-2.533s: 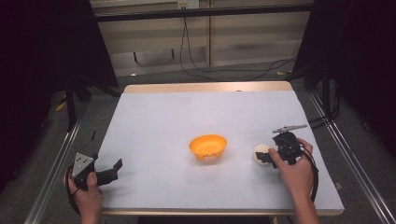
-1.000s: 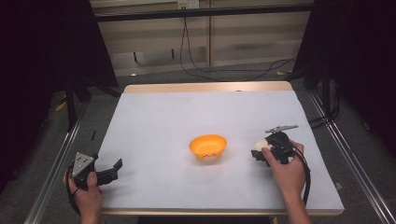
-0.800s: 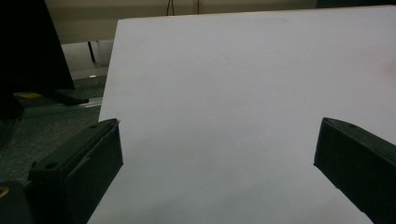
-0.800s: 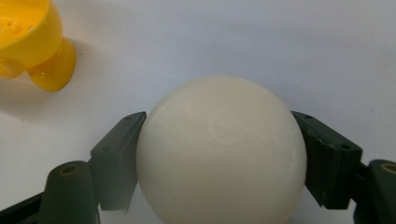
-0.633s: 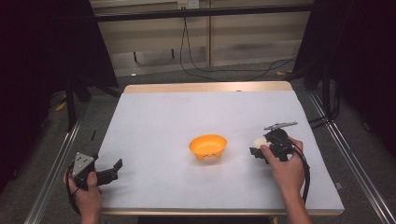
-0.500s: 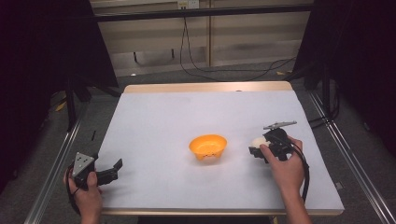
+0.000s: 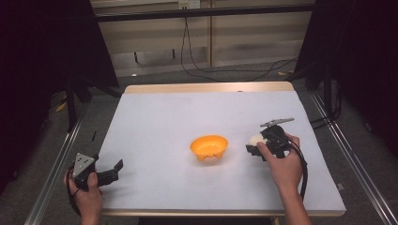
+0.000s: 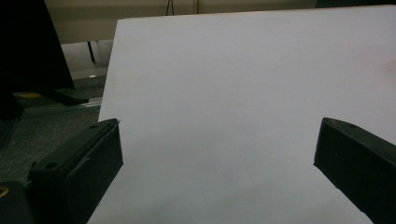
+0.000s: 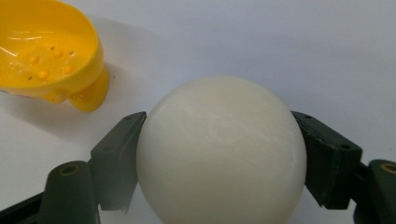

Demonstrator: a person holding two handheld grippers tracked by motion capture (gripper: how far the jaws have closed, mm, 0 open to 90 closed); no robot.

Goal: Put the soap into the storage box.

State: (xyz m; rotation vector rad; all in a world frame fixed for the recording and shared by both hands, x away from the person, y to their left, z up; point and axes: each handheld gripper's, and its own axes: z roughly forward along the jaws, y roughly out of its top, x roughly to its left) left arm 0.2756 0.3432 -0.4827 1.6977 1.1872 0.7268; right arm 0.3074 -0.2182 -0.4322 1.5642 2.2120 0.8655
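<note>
One white ball (image 9: 221, 151) and one orange bowl (image 7: 209, 146) are on the one counter (image 7: 164, 122). Two claws are in play: a left claw (image 7: 112, 169) near the counter's front left corner, and a right claw (image 7: 252, 146) towards its right edge.

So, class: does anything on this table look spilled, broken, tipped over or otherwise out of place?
Nothing stands out. The orange bowl sits upright on the table, and the white ball is whole, held in the right gripper. The left gripper is open with nothing between its jaws.
</note>
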